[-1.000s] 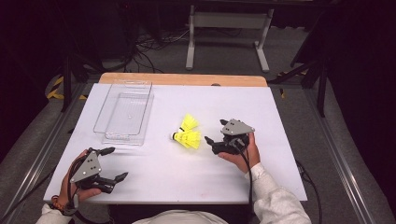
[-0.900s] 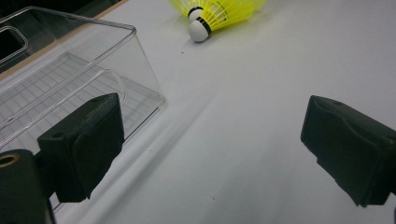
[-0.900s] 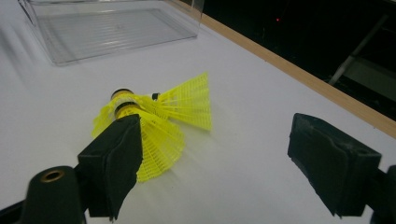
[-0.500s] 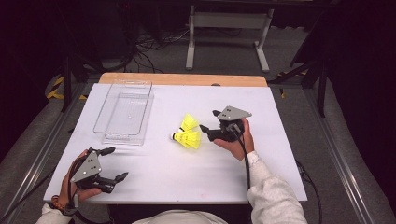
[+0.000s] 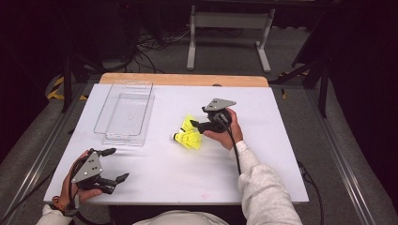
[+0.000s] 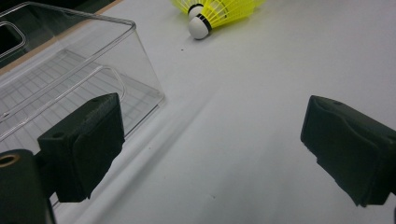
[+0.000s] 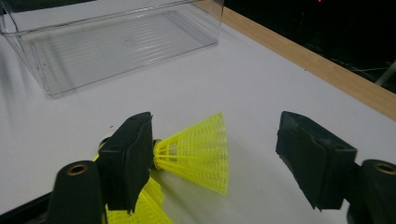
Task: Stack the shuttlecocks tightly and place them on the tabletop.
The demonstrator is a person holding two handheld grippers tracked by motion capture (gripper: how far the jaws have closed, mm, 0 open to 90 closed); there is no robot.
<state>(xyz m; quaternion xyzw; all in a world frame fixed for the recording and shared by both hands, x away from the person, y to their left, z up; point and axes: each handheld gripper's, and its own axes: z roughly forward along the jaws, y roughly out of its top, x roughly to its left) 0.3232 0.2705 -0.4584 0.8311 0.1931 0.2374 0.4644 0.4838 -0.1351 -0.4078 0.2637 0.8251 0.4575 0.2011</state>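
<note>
Plainly, two yellow mesh-skirted shuttlecocks (image 5: 188, 136) lie touching, white-tipped.

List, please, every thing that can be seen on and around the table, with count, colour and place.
shuttlecocks: two, yellow with white heads, lying side by side at the table's middle
clear box: one, transparent, empty, on the table's far left part
table: one, white top with a wooden far edge
metal frame: one, grey, on the floor beyond the table
cables: several, dark, on the floor behind the table
left gripper: one, black, open, near the front left corner
right gripper: one, black, open, jaws at the shuttlecocks
</note>
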